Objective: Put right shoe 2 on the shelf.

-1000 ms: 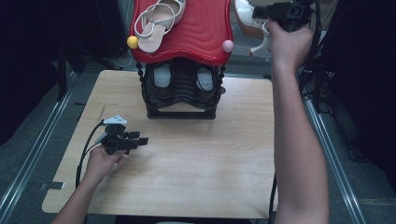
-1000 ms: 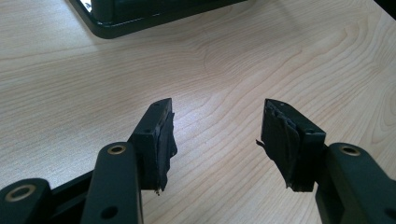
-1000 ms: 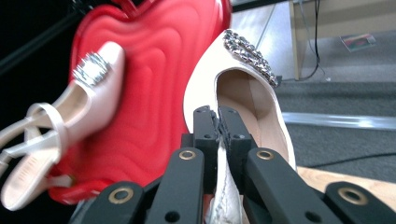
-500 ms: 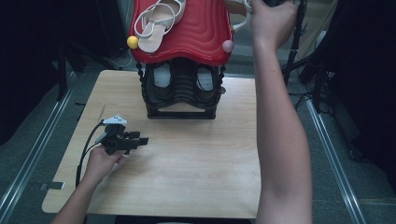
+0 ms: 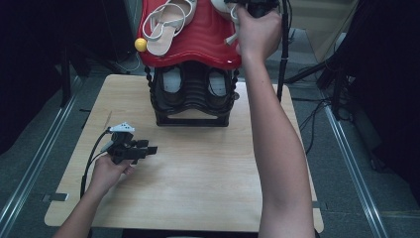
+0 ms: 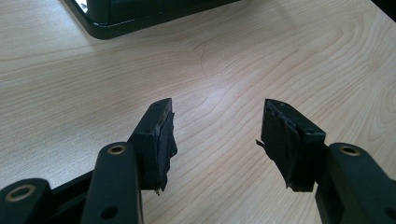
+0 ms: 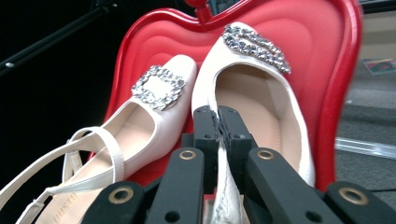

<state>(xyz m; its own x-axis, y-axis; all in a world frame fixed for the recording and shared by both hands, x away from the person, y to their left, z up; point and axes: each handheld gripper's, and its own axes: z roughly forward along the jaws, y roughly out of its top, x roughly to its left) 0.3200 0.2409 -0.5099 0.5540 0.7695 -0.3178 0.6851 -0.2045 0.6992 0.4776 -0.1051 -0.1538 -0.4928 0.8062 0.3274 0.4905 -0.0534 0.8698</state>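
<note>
Cream shoe (image 7: 252, 93) heel behind fingers (image 7: 205, 135).

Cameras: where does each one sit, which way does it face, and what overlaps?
High view: above the person's side, looking forward and down on the table; both forearms, left gripper.
Left gripper view: rides the left gripper, facing bare tabletop; fingers apart.
Right gripper view: rides the right gripper, facing the red tray; shut on the right shoe.
Shared: red tray and left shoe appear in the high and right gripper views.

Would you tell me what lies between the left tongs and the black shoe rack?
Only bare table, seen in the high view, separates the left tongs from the shoe rack.
</note>
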